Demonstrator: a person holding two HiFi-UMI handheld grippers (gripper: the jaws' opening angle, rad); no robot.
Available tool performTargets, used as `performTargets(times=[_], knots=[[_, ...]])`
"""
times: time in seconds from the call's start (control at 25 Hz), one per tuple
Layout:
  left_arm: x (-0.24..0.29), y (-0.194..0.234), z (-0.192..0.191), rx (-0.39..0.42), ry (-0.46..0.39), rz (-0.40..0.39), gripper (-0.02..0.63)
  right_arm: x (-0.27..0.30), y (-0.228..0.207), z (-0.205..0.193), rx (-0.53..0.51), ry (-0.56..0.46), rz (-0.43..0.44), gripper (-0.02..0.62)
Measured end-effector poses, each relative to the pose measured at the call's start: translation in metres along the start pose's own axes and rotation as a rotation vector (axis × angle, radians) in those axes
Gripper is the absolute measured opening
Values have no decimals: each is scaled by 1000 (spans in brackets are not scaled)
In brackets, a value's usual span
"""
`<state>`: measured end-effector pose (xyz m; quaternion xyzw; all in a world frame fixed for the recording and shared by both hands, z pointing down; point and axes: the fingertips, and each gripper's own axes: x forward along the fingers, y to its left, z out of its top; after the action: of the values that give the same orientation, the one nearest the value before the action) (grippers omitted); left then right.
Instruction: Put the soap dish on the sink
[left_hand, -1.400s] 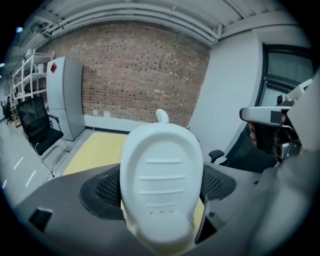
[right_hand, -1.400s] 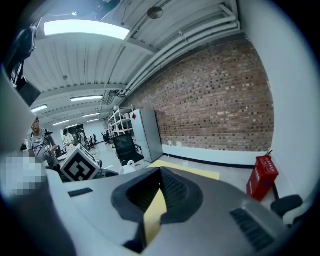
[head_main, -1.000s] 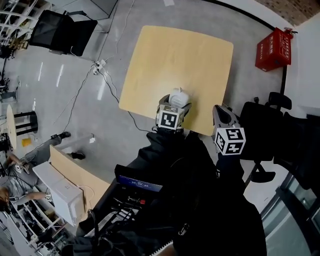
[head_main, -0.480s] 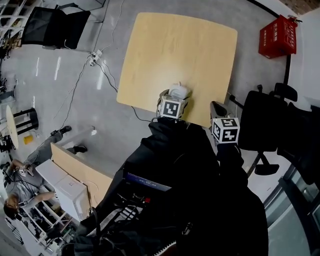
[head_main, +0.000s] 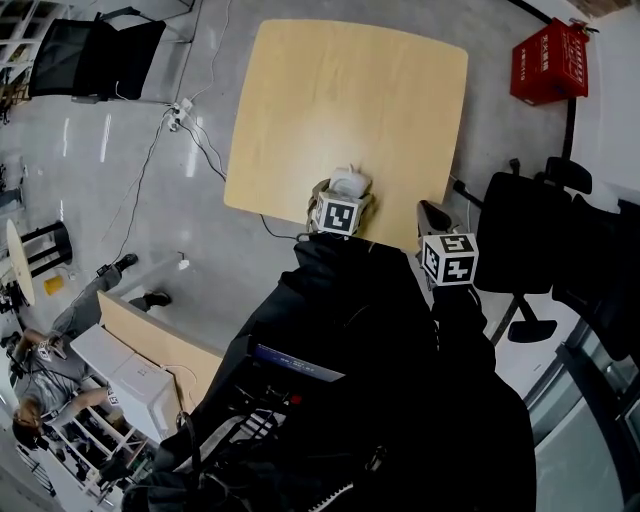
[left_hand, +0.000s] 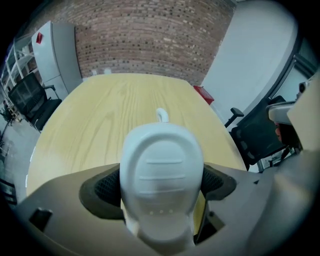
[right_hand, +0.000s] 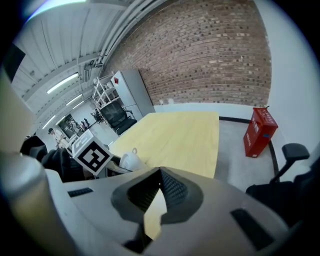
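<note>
Over wood table (head_main: 340, 90) | left hand-held gripper (left_hand: 161, 186) grasps smooth rounded white soap dish (left_hand: 161, 162) | right hand-held gripper (right_hand: 160, 174) clenched

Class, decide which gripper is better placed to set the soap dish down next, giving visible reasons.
Left. The left gripper is shut on the soap dish over the table; the right gripper is shut and holds nothing.

The soap dish (left_hand: 161, 175) is white, smooth plastic, oval, with three shallow ridges and a small loop at its far end; it sits clamped between the left gripper's (left_hand: 161, 186) jaws, over the wooden table's (left_hand: 100, 115) near edge.
</note>
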<state>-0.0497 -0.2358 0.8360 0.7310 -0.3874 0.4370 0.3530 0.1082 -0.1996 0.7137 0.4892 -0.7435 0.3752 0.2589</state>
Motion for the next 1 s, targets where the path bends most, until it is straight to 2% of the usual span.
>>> performTargets(times=[0.24, 0.44, 0.68, 0.76, 0.88, 1.0], knots=[[3, -2, 2, 16, -27, 25, 460, -4, -2, 1, -12, -10, 11, 5], [4, -1, -2, 47, -62, 13, 462, -7, -2, 0, -14, -22, 12, 5], [-20, -4, 8, 59, -164, 23, 462, -13, 2, 0, -24, -41, 20, 5], [-37, -6, 16, 70, -212, 34, 462, -17, 4, 2, -32, -54, 25, 5], [-80, -8, 39, 48, -339, 56, 461, -30, 6, 15, -44, -100, 23, 5], [-126, -14, 67, 48, -459, 44, 451, -46, 11, 40, -59, -173, 15, 5]])
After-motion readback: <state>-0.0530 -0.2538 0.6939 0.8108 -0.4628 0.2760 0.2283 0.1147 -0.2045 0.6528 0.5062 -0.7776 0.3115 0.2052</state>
